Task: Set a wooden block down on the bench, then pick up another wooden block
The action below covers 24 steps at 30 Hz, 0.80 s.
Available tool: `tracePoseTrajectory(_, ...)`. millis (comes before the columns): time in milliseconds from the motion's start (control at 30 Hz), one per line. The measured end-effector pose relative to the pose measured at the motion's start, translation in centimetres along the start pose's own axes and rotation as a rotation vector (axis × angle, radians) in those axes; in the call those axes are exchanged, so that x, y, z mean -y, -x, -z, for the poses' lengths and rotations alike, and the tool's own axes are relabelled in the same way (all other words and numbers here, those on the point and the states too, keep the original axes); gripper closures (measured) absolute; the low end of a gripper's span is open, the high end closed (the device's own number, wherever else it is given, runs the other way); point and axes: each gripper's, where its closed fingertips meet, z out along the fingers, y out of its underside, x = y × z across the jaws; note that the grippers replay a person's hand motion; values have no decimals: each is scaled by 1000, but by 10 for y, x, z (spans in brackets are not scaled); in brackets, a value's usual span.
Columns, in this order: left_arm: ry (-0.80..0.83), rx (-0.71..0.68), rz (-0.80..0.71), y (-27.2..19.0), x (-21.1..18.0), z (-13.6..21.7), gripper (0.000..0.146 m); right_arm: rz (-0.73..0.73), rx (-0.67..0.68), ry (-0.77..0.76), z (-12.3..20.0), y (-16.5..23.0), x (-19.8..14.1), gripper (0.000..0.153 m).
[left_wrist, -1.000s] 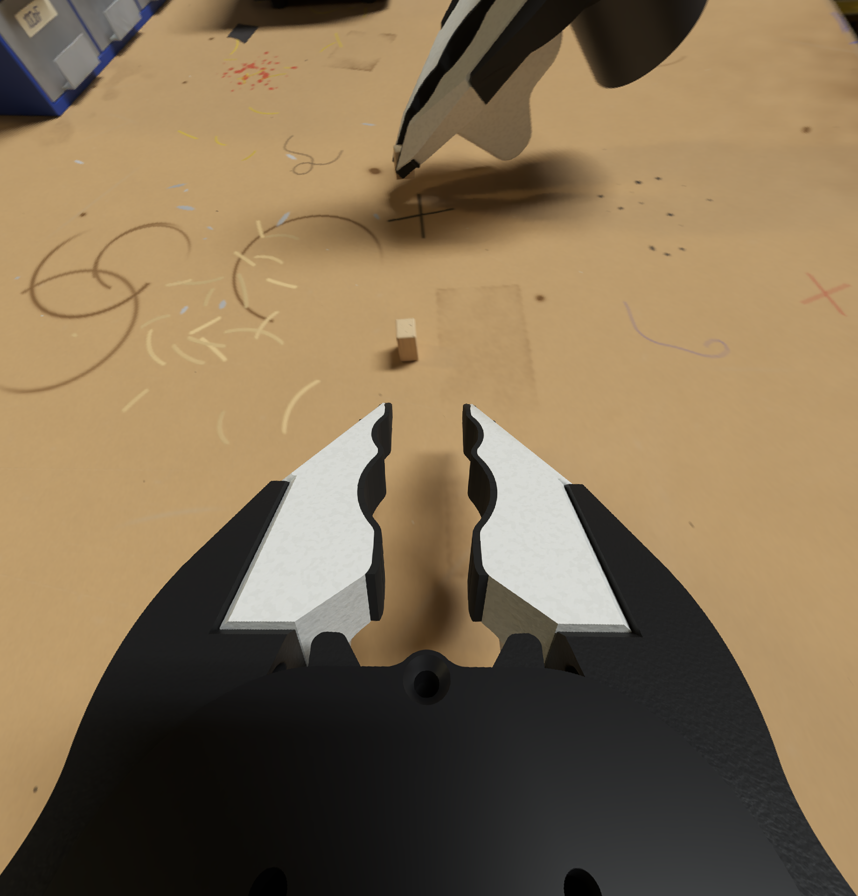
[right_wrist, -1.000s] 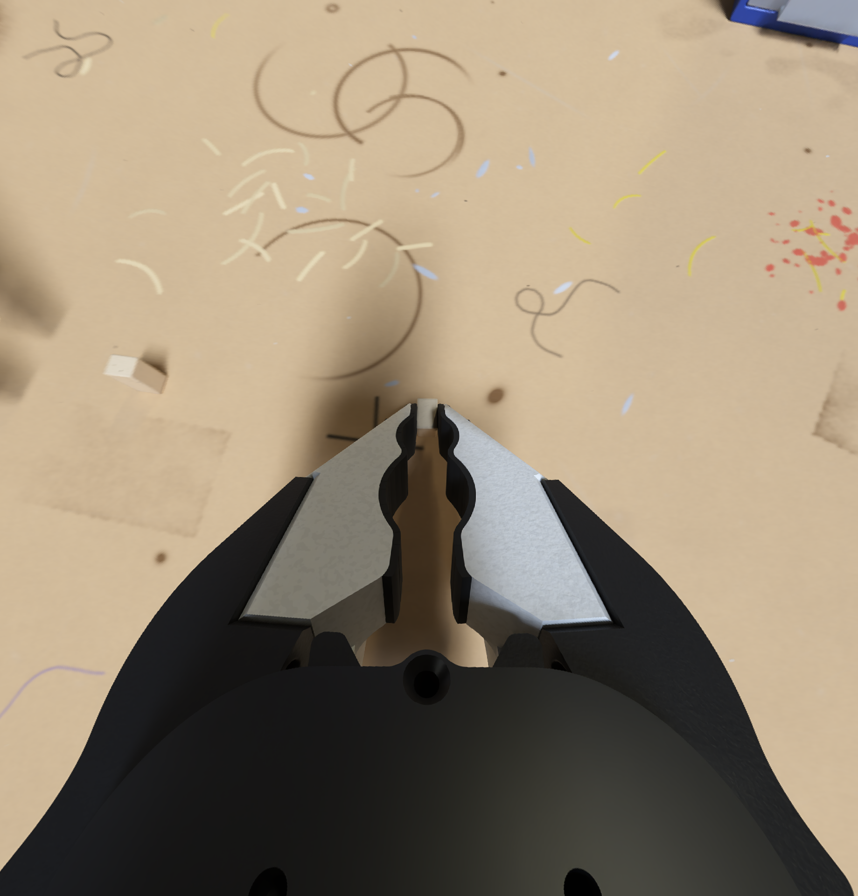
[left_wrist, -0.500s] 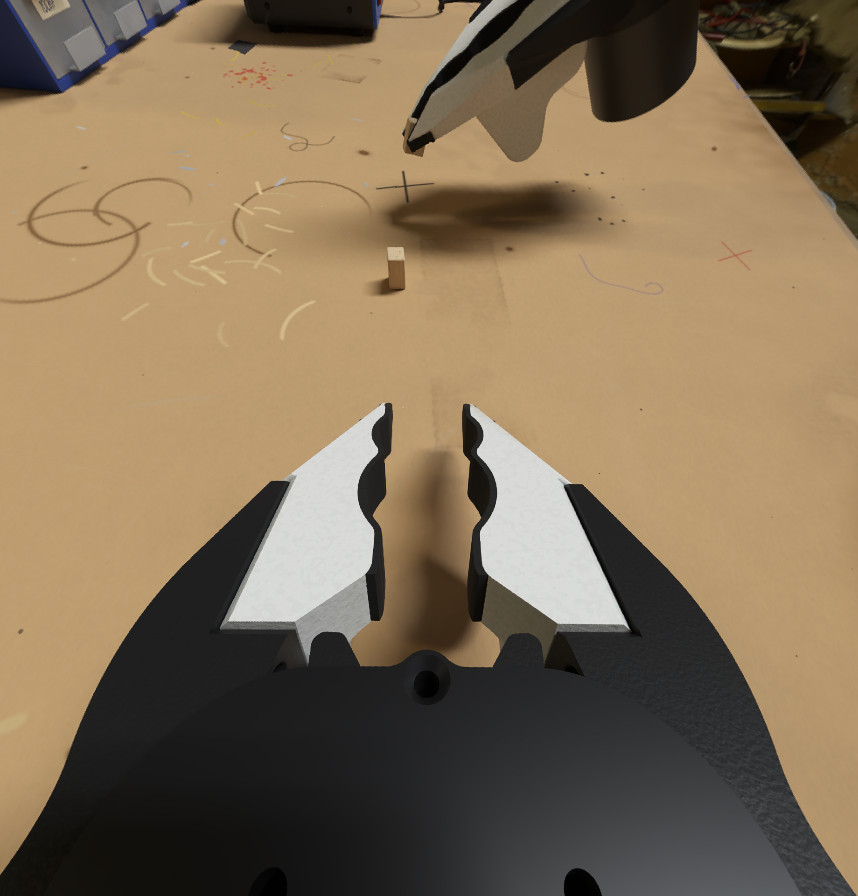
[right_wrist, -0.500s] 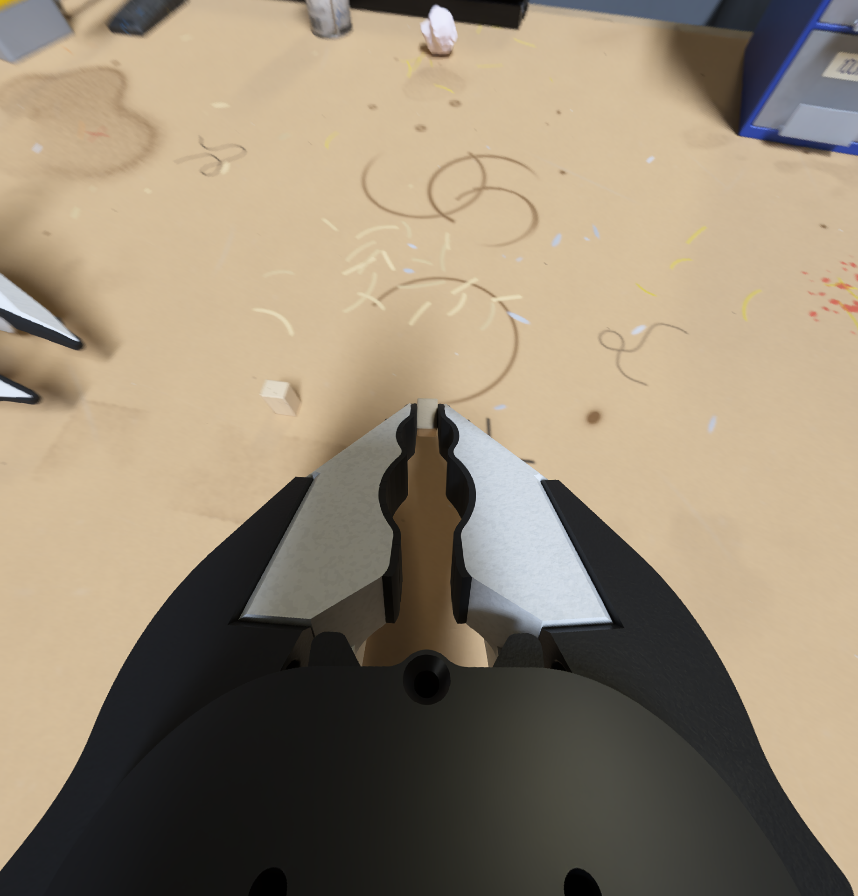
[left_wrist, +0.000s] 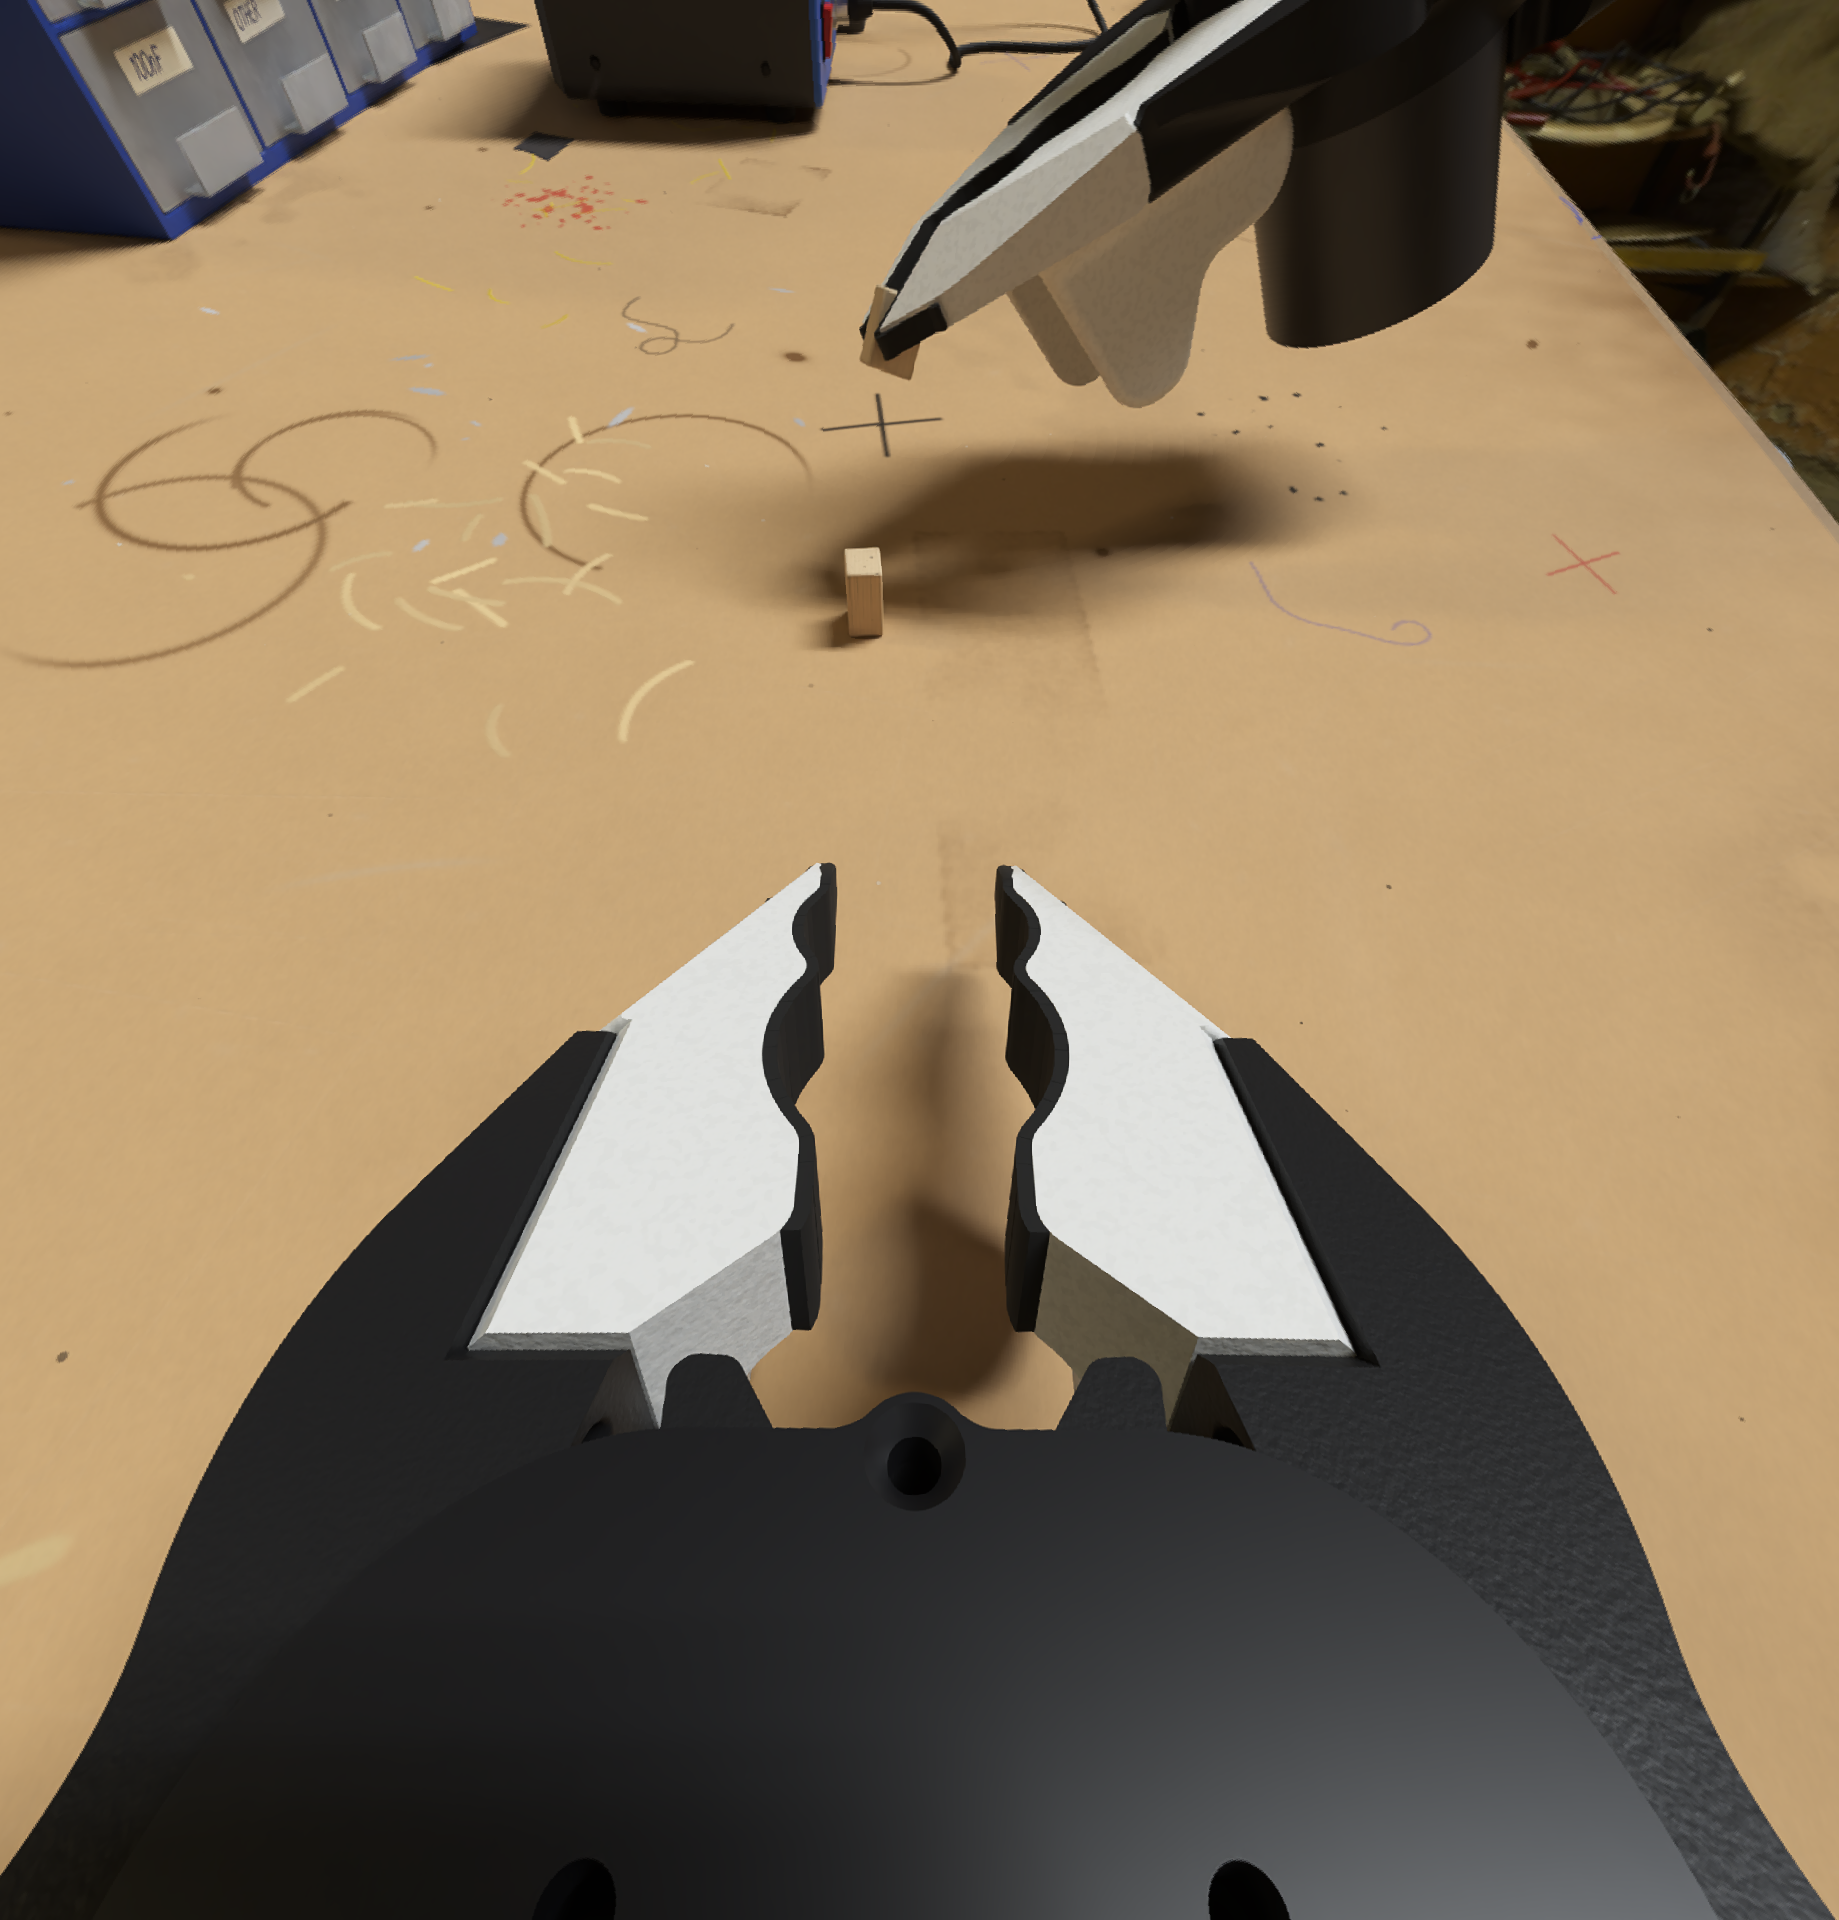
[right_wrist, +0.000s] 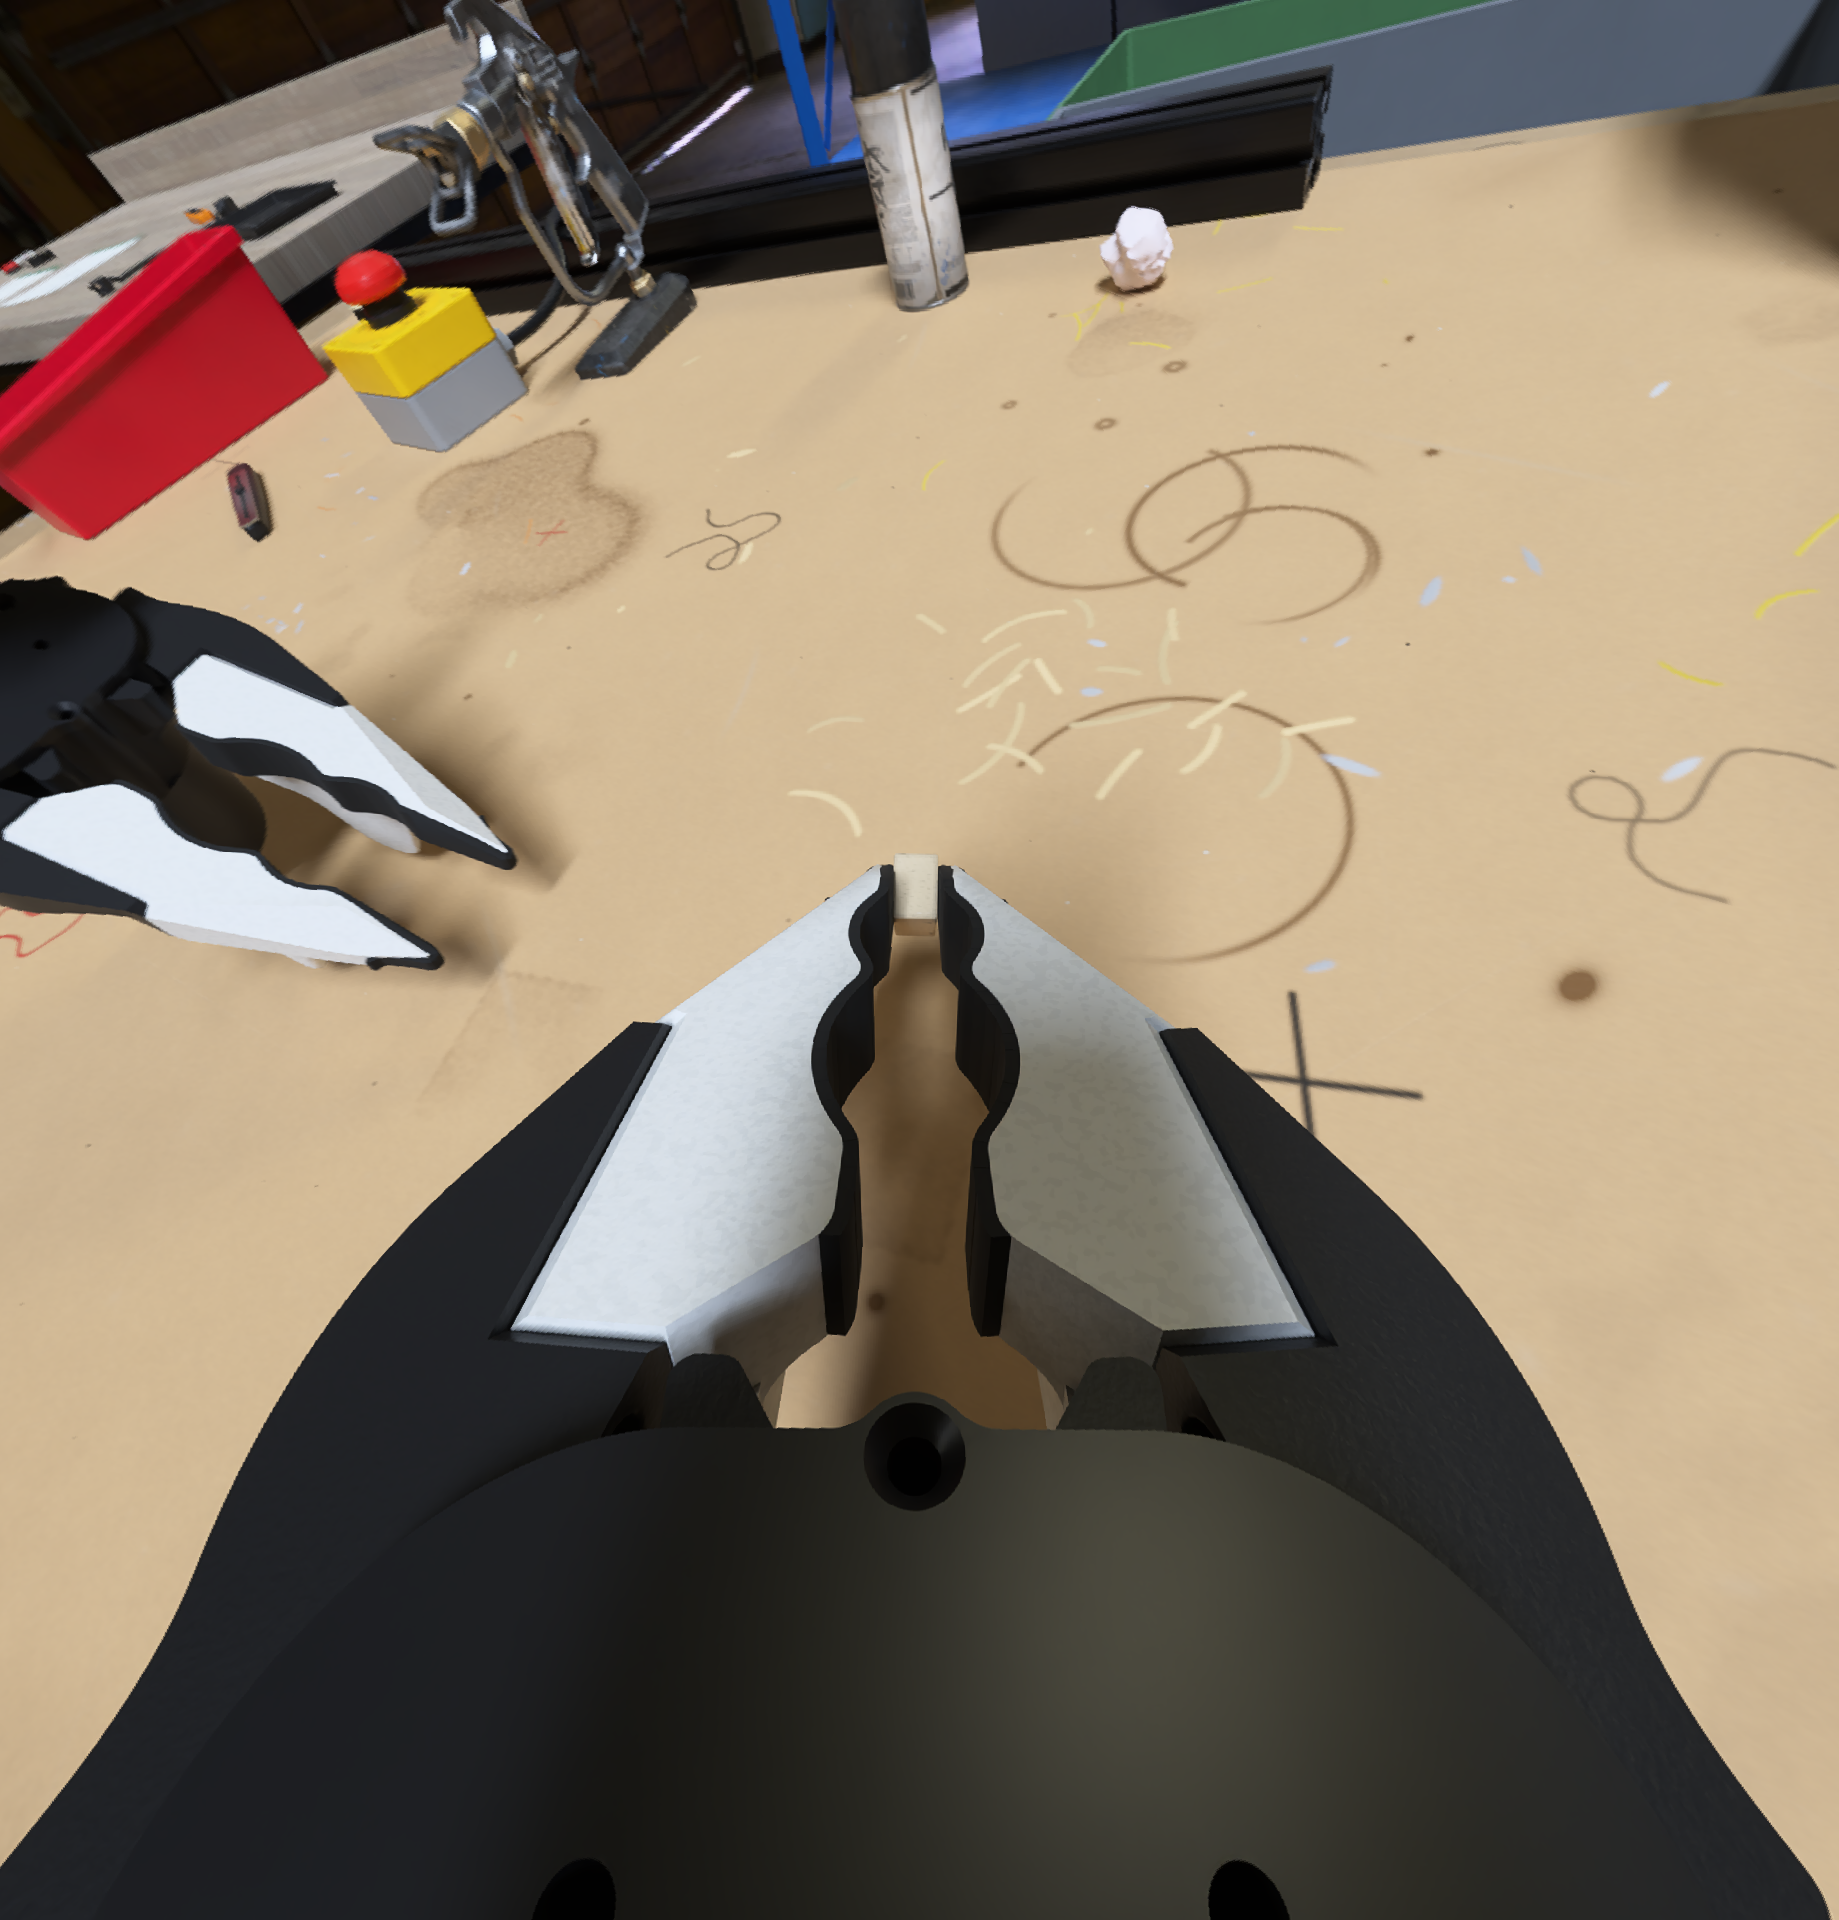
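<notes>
A small wooden block [left_wrist: 863, 590] stands upright on the tan bench [left_wrist: 1310, 935], ahead of my left gripper [left_wrist: 915, 883]. The left gripper is open and empty, low over the bench and well short of that block. My right gripper [right_wrist: 914, 871] is shut on a second wooden block [right_wrist: 914, 896], pinched at the fingertips. In the left wrist view the right gripper [left_wrist: 891, 330] hangs above the bench beyond the standing block, with the held block [left_wrist: 887, 353] at its tips. The left gripper [right_wrist: 473, 909] shows at the left of the right wrist view. The standing block does not show there.
A blue drawer cabinet [left_wrist: 115, 104] and a black box [left_wrist: 686, 52] stand at one end. A red bin [right_wrist: 136, 384], a yellow and grey button box [right_wrist: 427, 364], a spray can [right_wrist: 910, 187] and a white lump [right_wrist: 1136, 249] stand along another edge. The bench edge [left_wrist: 1725, 364] runs on the right.
The right gripper has risen and tilted up with its block still held. The left gripper has drawn back from the standing block and stays open.
</notes>
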Motion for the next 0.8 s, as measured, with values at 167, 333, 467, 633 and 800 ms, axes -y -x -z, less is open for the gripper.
tracePoseTrajectory(167,-2,7,-6,1,0,0,116,-8,27,-14,1,8,2,145)
tracePoseTrajectory(333,-7,15,-10,2,1,0,115,-14,49,-11,0,14,-1,145)
tracePoseTrajectory(467,-24,33,-17,5,5,3,113,-14,76,-10,-2,24,-2,145)
tracePoseTrajectory(633,-58,72,-88,10,13,9,105,-37,169,-17,-3,51,4,145)
tracePoseTrajectory(800,-69,124,-194,15,19,15,101,-90,277,-6,-6,80,6,145)
